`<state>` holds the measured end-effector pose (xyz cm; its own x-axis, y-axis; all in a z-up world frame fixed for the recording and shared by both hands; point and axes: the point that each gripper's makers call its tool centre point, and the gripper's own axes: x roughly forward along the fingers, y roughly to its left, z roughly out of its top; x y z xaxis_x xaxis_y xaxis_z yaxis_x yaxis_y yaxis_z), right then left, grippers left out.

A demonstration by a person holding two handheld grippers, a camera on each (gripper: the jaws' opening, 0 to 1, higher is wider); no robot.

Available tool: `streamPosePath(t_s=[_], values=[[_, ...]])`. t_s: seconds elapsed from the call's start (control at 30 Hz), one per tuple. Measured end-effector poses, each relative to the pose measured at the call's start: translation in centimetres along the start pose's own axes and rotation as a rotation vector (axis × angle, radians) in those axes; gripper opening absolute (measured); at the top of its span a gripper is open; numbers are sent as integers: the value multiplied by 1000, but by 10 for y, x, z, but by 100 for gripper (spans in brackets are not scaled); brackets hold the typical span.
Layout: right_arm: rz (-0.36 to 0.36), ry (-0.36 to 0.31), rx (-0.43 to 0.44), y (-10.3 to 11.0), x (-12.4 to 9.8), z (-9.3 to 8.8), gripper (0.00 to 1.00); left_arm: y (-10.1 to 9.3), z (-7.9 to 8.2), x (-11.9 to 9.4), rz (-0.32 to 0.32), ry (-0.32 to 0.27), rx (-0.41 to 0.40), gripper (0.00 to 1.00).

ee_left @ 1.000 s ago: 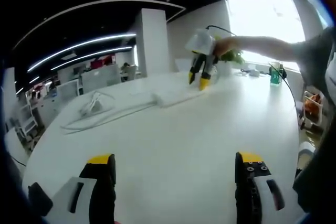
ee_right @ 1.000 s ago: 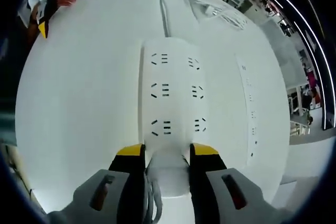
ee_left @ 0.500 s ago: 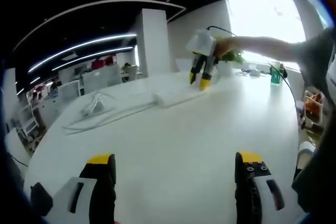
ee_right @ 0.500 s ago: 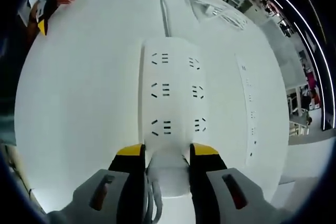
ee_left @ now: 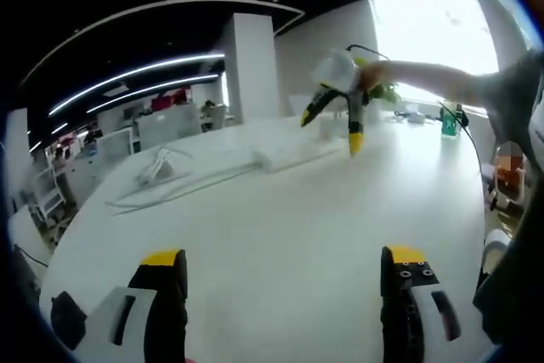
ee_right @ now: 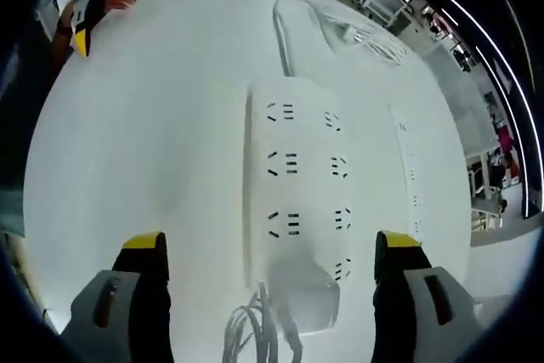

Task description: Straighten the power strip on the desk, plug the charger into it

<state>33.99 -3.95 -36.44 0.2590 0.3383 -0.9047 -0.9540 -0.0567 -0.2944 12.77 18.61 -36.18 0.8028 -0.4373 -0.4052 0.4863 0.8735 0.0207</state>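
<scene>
The white power strip (ee_right: 297,184) lies flat on the white desk (ee_right: 153,142), running straight away from me between the jaws of my right gripper (ee_right: 270,241), which stand wide open on either side of it. A white charger (ee_right: 304,297) sits on the strip's near end, its coiled cable (ee_right: 253,329) beside it. In the left gripper view the strip (ee_left: 293,155) lies far off with the right gripper (ee_left: 331,132) open above it. My left gripper (ee_left: 282,257) hovers open over bare desk with nothing between its fingers.
The strip's own cord (ee_right: 285,27) loops off its far end toward a white plug (ee_right: 348,27). A second long white strip (ee_right: 410,184) lies to the right. The left gripper (ee_right: 115,14) sits in a hand at the far desk edge. Office desks and a pillar (ee_left: 251,65) stand behind.
My right gripper was shut on the charger at the strip's near end; it has opened, let go and drawn back. The left gripper has stayed put.
</scene>
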Motion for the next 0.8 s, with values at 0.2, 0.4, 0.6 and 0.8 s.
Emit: streamPosePath(t_s=[0.2,0.4,0.6,0.8], values=[[8,6,6,1,0,-1,100,1,1,-1,2,-3,0,97],[-11,-18,27,-2,-5,0,100,1,1,-2,2,-4,0,97],[-63,-48,42,-9,-13,2,100,1,1,-1,4,-6,-2,97],[-88,-97,79,-7,-21,4,100,0,2,0,3,-7,-2,98]])
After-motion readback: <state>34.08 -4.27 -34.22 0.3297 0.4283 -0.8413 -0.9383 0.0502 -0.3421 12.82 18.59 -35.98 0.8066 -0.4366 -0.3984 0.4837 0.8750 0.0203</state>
